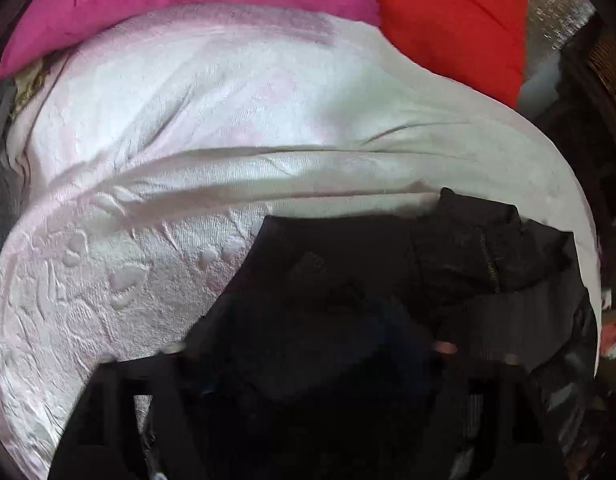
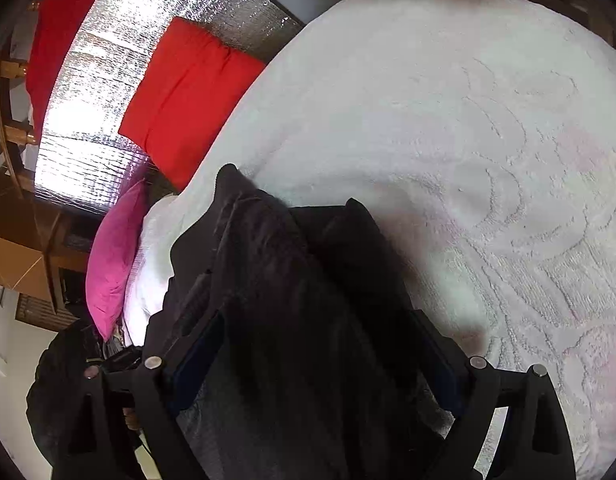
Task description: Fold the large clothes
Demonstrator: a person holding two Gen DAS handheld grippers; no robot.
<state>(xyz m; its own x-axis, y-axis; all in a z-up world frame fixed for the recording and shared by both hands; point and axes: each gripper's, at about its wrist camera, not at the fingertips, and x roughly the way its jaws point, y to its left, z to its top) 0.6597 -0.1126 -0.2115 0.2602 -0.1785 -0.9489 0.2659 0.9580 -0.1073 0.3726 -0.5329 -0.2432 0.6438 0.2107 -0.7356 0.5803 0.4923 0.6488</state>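
A bed [image 1: 236, 128] fills most of both views, covered with a pale white-pink bedspread [image 2: 447, 112] that has a raised embossed pattern and a long crease across it. At its head lie a magenta pillow [image 1: 180, 4] and, just beside it, a red pillow [image 1: 451, 20]; behind them stands a silvery quilted foil panel [image 2: 120, 80], with a wooden frame [image 2: 12, 128] at its edge.

A black garment [image 1: 347, 280] lies on the bedspread near the bed's edge, bunched and partly doubled over, with a zipper [image 1: 489, 268] showing along one layer. In the right wrist view its upper corners rise in two soft peaks and its bulk runs down between the fingers.

The right hand-held gripper [image 2: 315, 344] is spread wide, its dark blue pads [image 2: 200, 356] standing on either side of the cloth; whether they press on it cannot be told, since the fabric is as dark as the fingers.

The left hand-held gripper [image 1: 308, 344] points steeply down over the same garment. Its fingers merge with the black cloth, so its jaws look spread, but contact with the fabric cannot be told.
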